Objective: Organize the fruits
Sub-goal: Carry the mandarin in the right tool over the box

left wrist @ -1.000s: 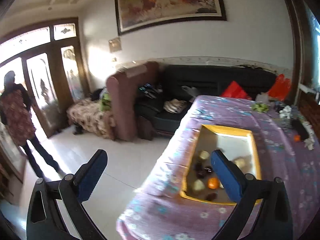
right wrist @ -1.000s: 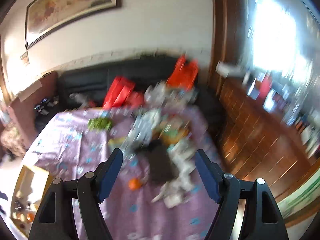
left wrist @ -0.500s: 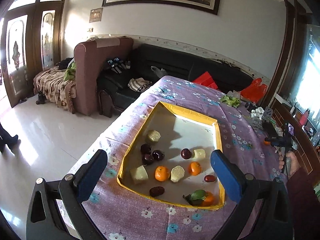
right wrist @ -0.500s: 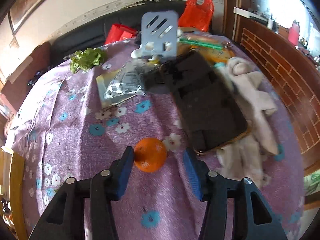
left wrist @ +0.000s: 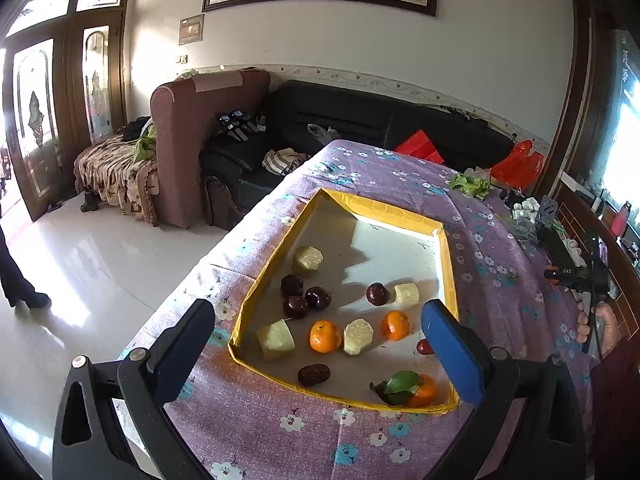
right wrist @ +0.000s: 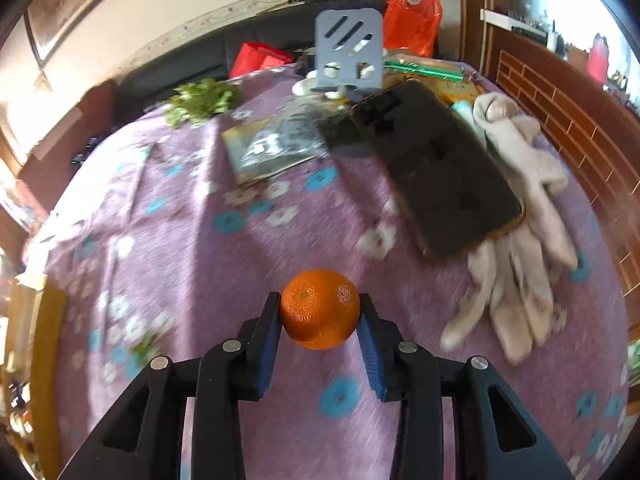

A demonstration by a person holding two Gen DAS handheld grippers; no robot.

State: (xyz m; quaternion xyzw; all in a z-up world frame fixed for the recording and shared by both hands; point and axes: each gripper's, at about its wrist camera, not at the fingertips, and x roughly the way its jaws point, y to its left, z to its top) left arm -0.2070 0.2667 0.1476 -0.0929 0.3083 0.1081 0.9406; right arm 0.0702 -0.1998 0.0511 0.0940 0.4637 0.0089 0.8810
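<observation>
Closing on an orange (right wrist: 319, 309) that lies on the purple flowered tablecloth (right wrist: 224, 264), the right gripper (right wrist: 319, 320) has just drawn its jaws in until both blue pads touch the fruit's sides. Beyond it lie pale gloves (right wrist: 520, 272), a black case (right wrist: 440, 176) and green leaves (right wrist: 202, 100). The left gripper (left wrist: 320, 332) hangs wide open and empty above the yellow-rimmed tray (left wrist: 400, 210), where oranges, dark fruits and pale chunks lie.

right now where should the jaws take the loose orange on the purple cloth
Across its widest middle, coming down from above and the near side. The orange is round and sits alone on the floral tablecloth, so opposite sides are free. The right gripper jaws, just closing, already press there.
</observation>
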